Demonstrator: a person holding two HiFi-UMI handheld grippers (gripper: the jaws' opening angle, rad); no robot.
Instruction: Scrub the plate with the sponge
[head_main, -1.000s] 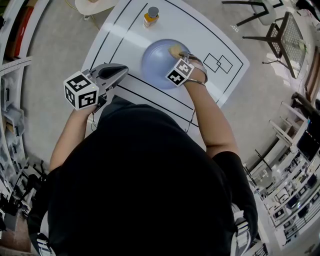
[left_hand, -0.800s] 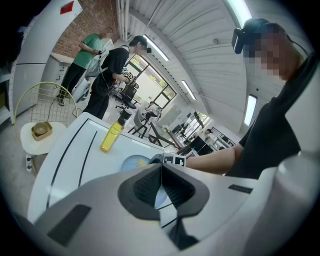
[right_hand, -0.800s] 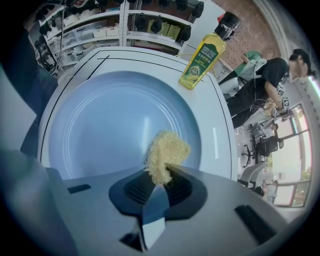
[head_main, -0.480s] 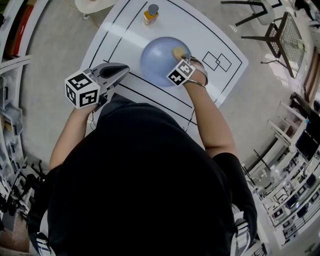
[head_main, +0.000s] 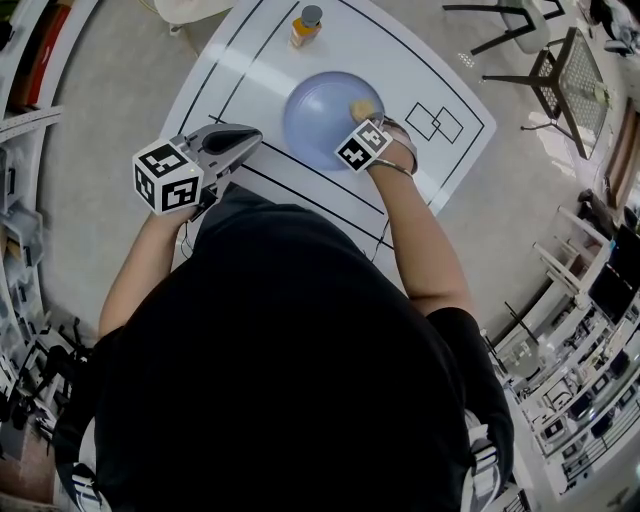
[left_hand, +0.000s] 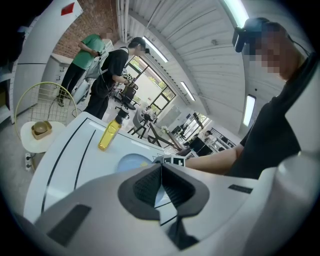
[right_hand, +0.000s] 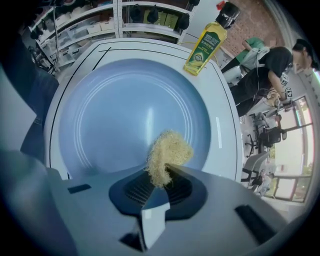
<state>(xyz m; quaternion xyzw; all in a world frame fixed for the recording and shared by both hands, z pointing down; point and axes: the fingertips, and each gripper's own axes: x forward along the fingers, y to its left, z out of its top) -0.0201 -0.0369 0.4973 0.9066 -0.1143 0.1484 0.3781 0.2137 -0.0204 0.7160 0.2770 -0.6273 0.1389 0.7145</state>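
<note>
the right gripper (right_hand: 161, 172) has its jaws clamped on a tuft of yellow sponge (right_hand: 169, 150), held against the right side of the blue plate (right_hand: 115, 115) — the plate sits on the white table (head_main: 420, 60), with a yellow bottle (right_hand: 204, 44) beyond it. the left gripper (left_hand: 161, 170) hovers by the table's near left edge, jaws together, empty.

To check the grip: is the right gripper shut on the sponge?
Shut on it: the right gripper pinches the yellow sponge over the plate.
</note>
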